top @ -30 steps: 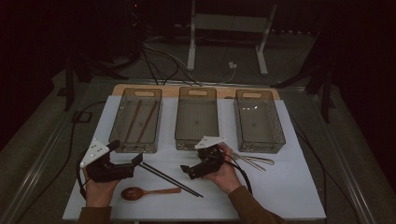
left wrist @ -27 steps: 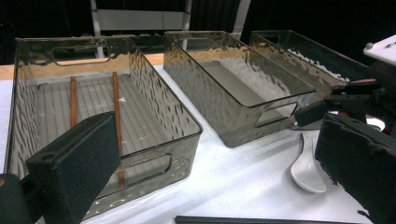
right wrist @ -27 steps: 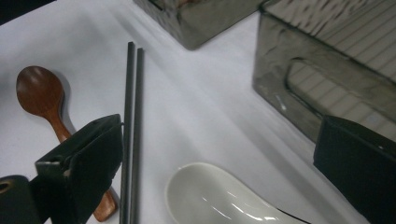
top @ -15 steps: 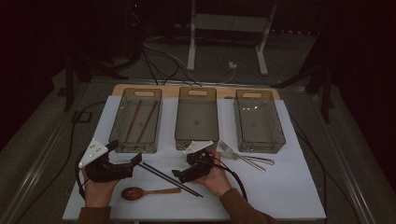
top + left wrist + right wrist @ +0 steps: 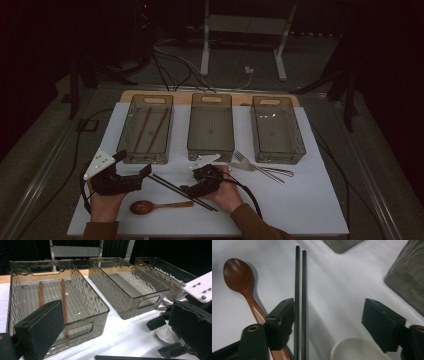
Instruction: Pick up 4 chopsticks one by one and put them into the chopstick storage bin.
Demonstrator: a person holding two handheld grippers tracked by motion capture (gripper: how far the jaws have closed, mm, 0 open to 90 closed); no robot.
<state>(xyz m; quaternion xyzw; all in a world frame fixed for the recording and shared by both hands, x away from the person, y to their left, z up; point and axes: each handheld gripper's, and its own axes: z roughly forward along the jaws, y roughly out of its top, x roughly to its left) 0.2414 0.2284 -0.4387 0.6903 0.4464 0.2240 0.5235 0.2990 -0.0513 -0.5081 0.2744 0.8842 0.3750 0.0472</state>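
The black chopsticks (image 5: 300,302) are seen lying flat on the table (image 5: 310,210), their long axis running from 12 to 6 o'clock just inside the right gripper's (image 5: 332,325) left jaw. That nearer gripper is held wide open, straddling them. A wooden spoon (image 5: 242,282) crowds the 9 o'clock side, while open room is left toward 3 o'clock.

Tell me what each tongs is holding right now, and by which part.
Nothing is held. The right tongs are open over the pair of thin black chopsticks, which lie on the table. The left tongs are open and empty.
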